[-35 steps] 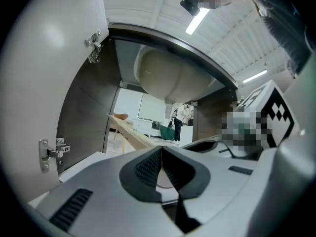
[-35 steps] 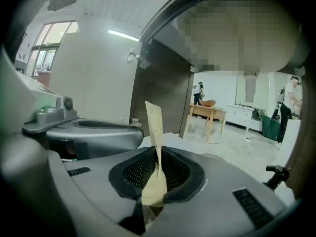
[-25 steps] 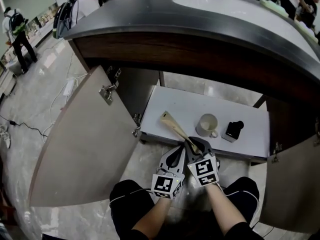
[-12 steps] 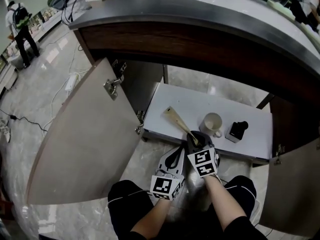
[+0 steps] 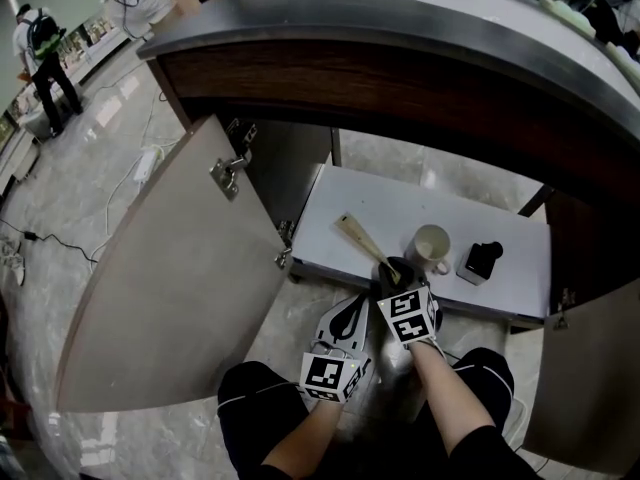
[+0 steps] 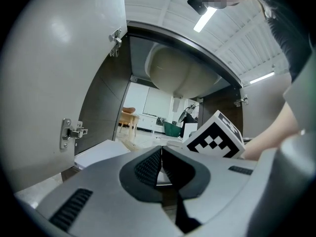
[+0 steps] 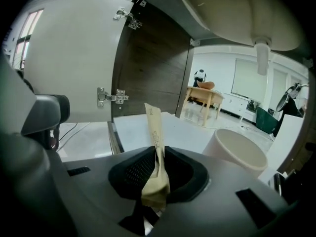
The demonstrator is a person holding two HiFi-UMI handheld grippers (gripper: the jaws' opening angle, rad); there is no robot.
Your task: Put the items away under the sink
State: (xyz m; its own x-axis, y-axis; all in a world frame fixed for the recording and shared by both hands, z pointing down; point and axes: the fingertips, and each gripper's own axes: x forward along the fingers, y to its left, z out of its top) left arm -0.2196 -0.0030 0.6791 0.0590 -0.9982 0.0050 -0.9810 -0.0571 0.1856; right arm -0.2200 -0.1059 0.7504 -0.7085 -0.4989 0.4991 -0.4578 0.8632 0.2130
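Observation:
My right gripper (image 5: 392, 272) (image 7: 157, 168) is shut on the handle end of a pale wooden spatula (image 5: 361, 240) (image 7: 154, 141). The spatula's flat end points away over the white cabinet floor (image 5: 385, 204) under the sink, just left of a cream mug (image 5: 431, 247) (image 7: 237, 152). Whether the spatula touches the floor I cannot tell. A small black object (image 5: 480, 259) stands right of the mug. My left gripper (image 5: 349, 314) (image 6: 161, 168) hangs beside the right one in front of the cabinet, shut with nothing between its pads.
The left cabinet door (image 5: 170, 278) stands wide open with hinges (image 7: 113, 97) on its inner edge; the right door (image 5: 590, 388) is open too. The dark countertop (image 5: 400, 43) overhangs the cabinet, and the sink bowl (image 7: 237, 9) with its drain pipe (image 7: 261, 57) hangs above. A person's knees (image 5: 260, 398) rest on the tiled floor.
My right gripper has moved forward and down with the spatula, toward the cabinet floor beside the mug. The left gripper has stayed put.

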